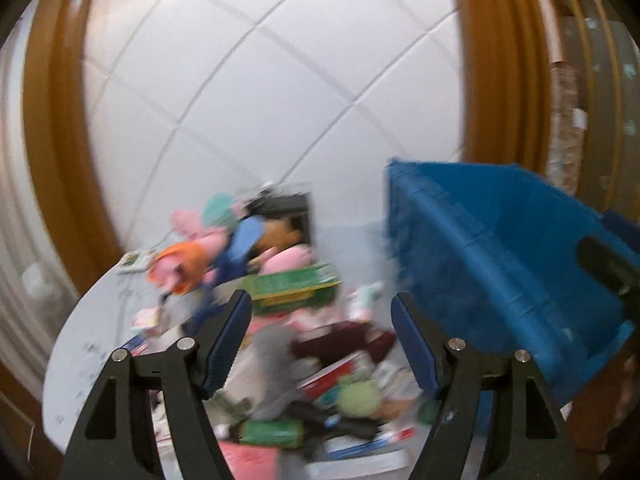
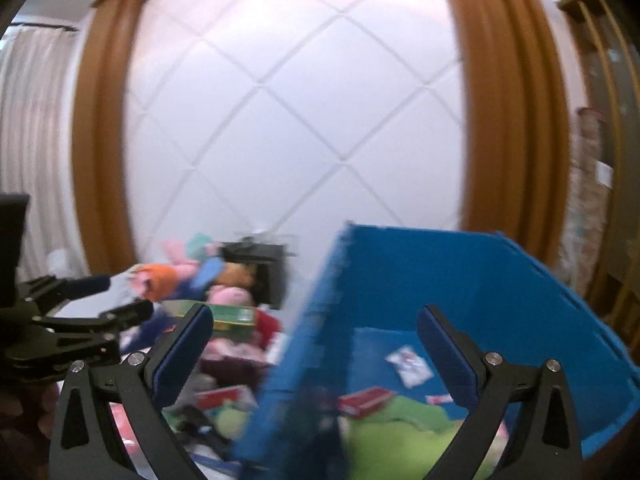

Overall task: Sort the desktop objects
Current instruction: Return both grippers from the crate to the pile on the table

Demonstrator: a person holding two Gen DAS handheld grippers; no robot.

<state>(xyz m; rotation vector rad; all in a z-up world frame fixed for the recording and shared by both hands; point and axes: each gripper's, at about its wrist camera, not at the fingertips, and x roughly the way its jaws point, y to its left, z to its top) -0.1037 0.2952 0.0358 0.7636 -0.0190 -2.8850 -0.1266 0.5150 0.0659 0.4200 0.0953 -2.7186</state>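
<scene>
Toys and boxes (image 1: 280,320) are heaped all over the white surface (image 1: 100,320), pretty blurry in both views. At the far side of the heap sit pink plush pigs (image 1: 188,264), with a green box (image 1: 292,288) just nearer. A green plush (image 1: 358,398) and a red-and-white carton (image 1: 332,372) lie near the camera. To the right of the mess stands a big blue bin (image 1: 500,260); the right wrist view looks into it and shows a lime green cloth (image 2: 400,436), a red box (image 2: 366,398) and a small card (image 2: 408,364) inside. The left tool (image 1: 322,340) hangs over the heap, spread fairly wide with nothing gripped. The right tool (image 2: 316,356) is fully wide and empty over the bin's near-left wall.
</scene>
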